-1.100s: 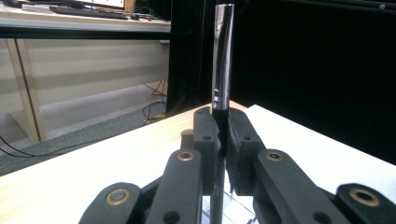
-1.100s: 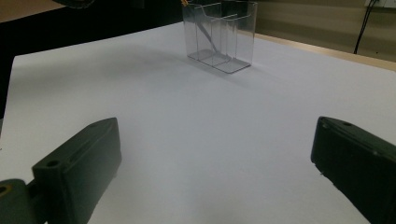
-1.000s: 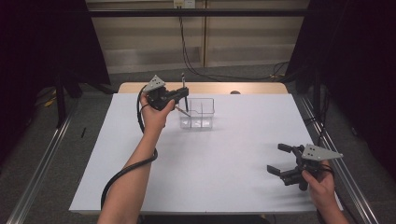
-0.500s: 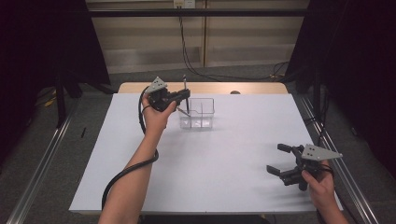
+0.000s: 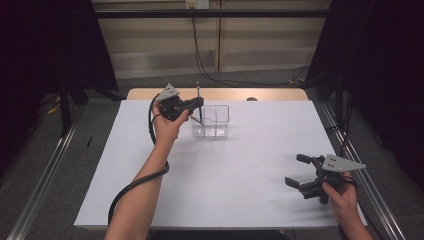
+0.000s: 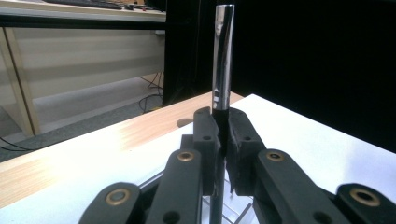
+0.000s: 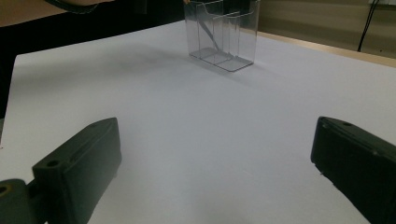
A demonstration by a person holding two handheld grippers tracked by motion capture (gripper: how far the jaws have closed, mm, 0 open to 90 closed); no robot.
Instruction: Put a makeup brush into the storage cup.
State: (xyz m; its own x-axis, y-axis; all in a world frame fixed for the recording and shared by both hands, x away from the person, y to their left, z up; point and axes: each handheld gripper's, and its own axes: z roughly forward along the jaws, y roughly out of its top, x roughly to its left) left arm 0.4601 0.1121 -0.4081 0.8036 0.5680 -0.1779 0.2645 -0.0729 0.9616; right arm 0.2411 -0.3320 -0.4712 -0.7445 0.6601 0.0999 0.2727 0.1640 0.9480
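Now the left gripper clamps the pen upright over the clear organizer, lined up to drop in; the right gripper rests, jaws apart.

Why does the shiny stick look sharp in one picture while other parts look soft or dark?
In the left gripper view the pen clamped by the left hand-held gripper is sharp with bright glare streaks, while the nearest links blur. In the right gripper view the clear organizer is fairly crisp and the close jaws are soft. In the high view, both sides beyond the white table fall into darkness.
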